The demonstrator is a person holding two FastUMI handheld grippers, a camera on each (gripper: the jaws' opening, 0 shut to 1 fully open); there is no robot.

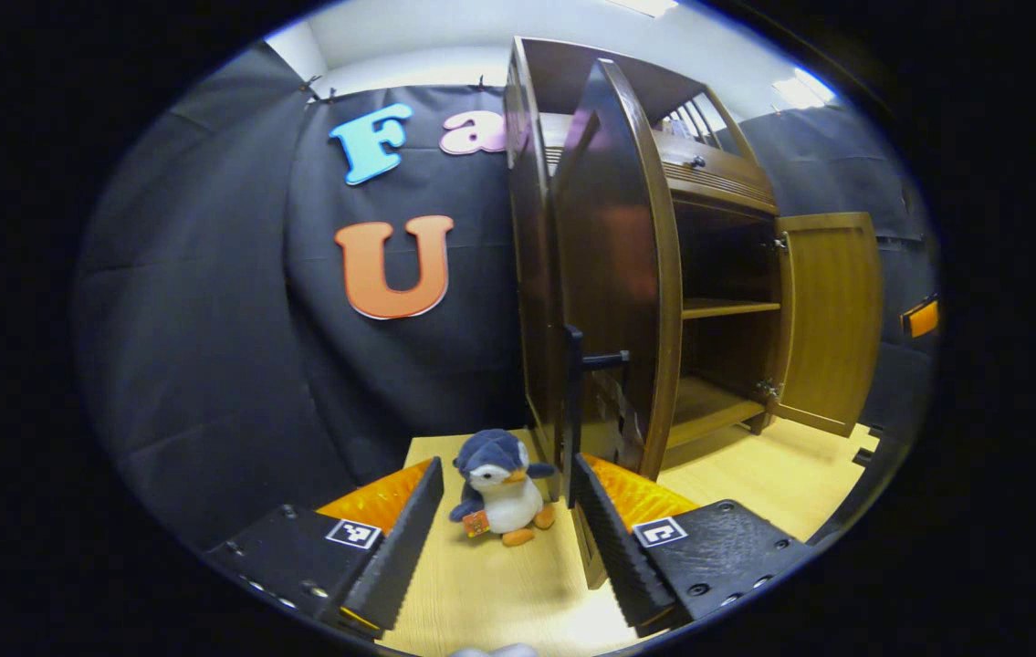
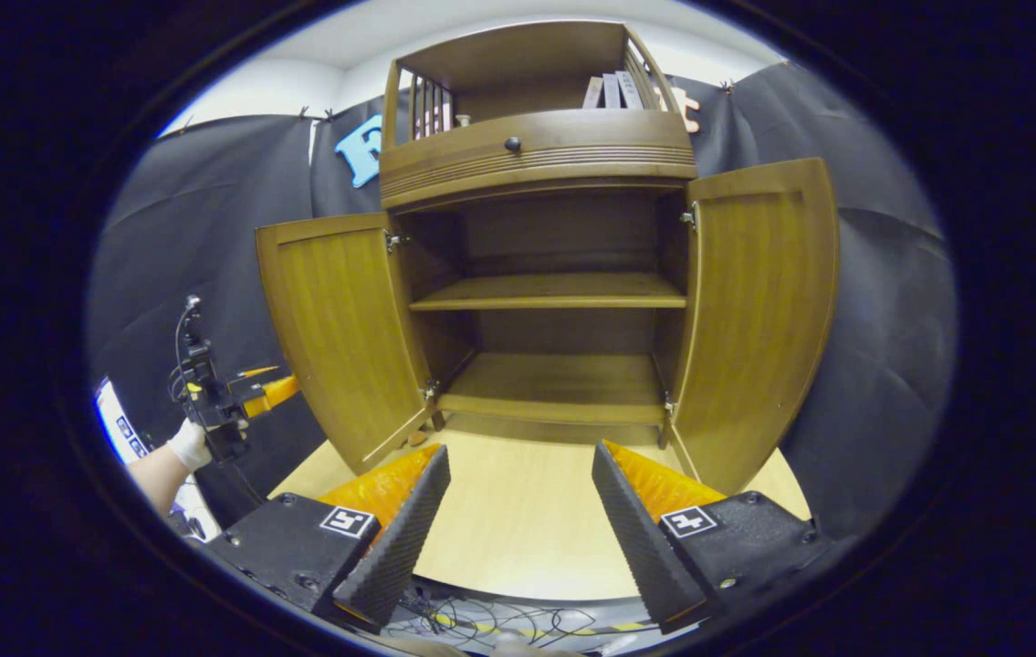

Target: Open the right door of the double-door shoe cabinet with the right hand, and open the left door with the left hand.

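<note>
The brown wooden shoe cabinet (image 2: pixel 540 151) stands on a light wooden table with both doors swung wide, baring two bare shelves. In the right gripper view the left door (image 2: pixel 340 333) and right door (image 2: pixel 759 315) flank the opening, and my right gripper (image 2: pixel 518 520) is open in front of it, holding nothing. In the left gripper view the left door (image 1: pixel 613 274) is seen edge-on with its black handle (image 1: pixel 586 365) just beyond my open left gripper (image 1: pixel 504 529). That gripper (image 2: pixel 235 397) also shows far left, held by a gloved hand (image 2: pixel 184 443).
A plush penguin (image 1: pixel 499 488) sits on the table (image 1: pixel 782 474) between my left gripper's fingers, beside the left door. A drawer with a dark knob (image 2: pixel 512 143) and a railed top shelf with books (image 2: pixel 613 89) top the cabinet. Cables (image 2: pixel 481 625) lie below the table edge.
</note>
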